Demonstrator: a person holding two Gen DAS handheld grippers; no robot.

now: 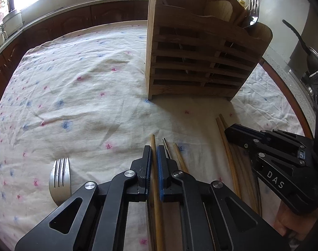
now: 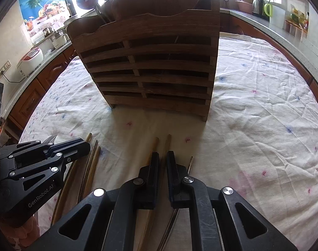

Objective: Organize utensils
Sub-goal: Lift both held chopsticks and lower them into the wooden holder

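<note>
Two grippers work low over a floral tablecloth (image 1: 75, 83).

Left wrist view: the left gripper (image 1: 153, 156) is clamped on one wooden chopstick (image 1: 153, 142). One fork (image 1: 60, 177) lies left; roughly five more sticks lie right. It should be lifted level before going to the far wooden holder (image 1: 200, 62).

Right wrist view: the right gripper (image 2: 163, 163) is clamped on one chopstick (image 2: 167, 144), with another touching beside it.
</note>
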